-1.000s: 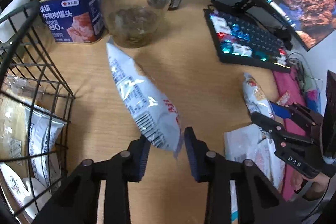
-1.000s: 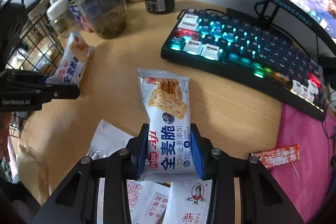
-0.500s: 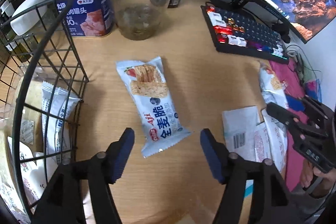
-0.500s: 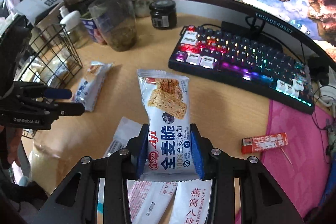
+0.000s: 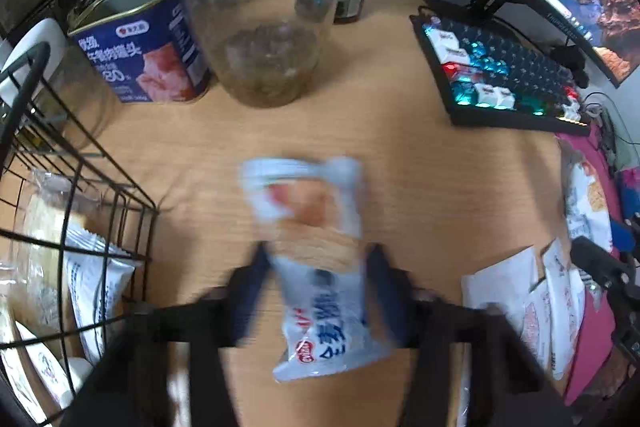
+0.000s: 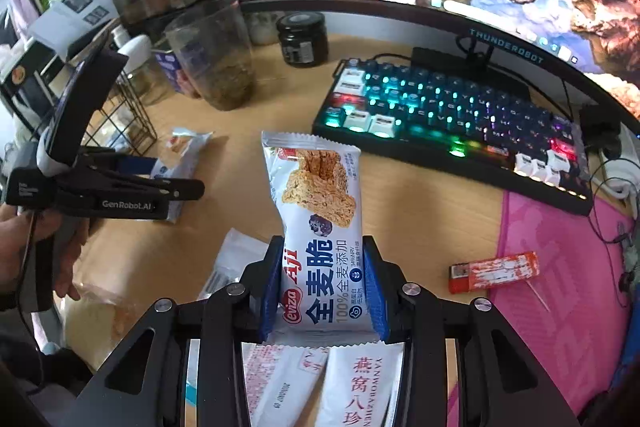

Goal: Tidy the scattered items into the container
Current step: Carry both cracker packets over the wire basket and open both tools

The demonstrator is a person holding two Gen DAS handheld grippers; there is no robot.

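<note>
Left wrist view shows a blurred snack packet (image 5: 320, 259) between the two fingers of the left tool (image 5: 316, 287), whose jaws are closing on it; whether the pads already press on the wrapper I cannot tell through the blur. The packet lies at or just above the table (image 5: 400, 147), near the wire basket (image 5: 100, 211) on the left, which already holds other packets. If the jaws catch only the slippery wrapper edge, the packet could slide out on the way to the basket. A low carry could also snag the packet on the basket rim.

Right wrist view shows the right tool (image 6: 324, 291) closed on a second snack packet (image 6: 316, 227), gripped at its lower half and standing up above the table. Its free top end could flop and catch on the glass jar (image 6: 216, 55) or the left tool when both head for the basket. The keyboard (image 6: 452, 123) sits well apart, out of the way.
</note>
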